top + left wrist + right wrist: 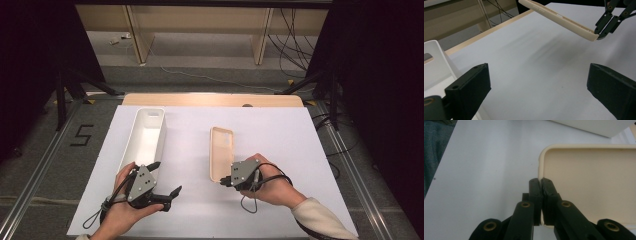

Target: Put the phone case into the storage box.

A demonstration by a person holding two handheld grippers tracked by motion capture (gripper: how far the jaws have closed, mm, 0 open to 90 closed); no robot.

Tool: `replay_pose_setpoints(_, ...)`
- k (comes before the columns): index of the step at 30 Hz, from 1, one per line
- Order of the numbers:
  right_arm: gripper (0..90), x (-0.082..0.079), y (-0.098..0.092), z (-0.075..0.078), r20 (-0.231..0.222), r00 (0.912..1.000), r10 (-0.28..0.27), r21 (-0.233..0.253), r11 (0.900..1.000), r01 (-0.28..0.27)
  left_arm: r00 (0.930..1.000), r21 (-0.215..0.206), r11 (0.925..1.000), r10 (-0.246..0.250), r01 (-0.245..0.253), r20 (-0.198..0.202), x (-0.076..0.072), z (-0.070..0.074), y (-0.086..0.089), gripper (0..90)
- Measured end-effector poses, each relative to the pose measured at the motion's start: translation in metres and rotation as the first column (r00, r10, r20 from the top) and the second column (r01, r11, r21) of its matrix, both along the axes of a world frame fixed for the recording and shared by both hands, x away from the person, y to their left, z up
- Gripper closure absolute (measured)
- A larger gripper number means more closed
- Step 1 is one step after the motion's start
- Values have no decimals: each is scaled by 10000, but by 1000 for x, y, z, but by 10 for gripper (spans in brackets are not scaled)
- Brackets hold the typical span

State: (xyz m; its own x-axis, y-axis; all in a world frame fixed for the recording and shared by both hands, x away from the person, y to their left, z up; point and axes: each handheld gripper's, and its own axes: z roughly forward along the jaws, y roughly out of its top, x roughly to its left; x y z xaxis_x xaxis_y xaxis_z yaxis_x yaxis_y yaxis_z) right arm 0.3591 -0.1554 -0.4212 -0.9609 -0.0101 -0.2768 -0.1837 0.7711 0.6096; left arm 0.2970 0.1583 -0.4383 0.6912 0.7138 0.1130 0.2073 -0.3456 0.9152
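From up top, the right gripper [226,181] has pinched the near end of the beige lid [221,152], which sits about mid-desk [280,135] on the white sheet. The white bin [146,137] stands off to the left, well apart from the lid, and looks empty inside. The left gripper [167,182] sits just past the bin's near end with its jaws spread wide and nothing in them.

From the left gripper view, that gripper's own jaws are wide apart over bare desk, with a corner of the bin [434,62] at the left edge. Farther off, the lid [559,20] looks tilted, its gripped end raised a bit, though I can't tell if the far end touches the desk.

From the right gripper view, the jaws are clamped tight on the lid's rim [541,160] at the near corner, hollow side up.

So my guess: the grab is done, and the carry over to the bin and putting it on are what's left. Early days.
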Motion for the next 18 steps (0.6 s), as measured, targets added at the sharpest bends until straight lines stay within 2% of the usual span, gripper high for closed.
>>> replay_pose_setpoints(7, 884, -7, -4, -1, 12, 10000, -21, 59, 10000, 21, 9999, -354, 9994, 65, -70, -140, 9, 10, -5, 53)
replay_pose_setpoints(18, 884, -16, -7, -2, -21, 10000, -42, 96, 9999, 42, 9995, -251, 9995, -191, 184, -259, 34, 24, -26, 65)
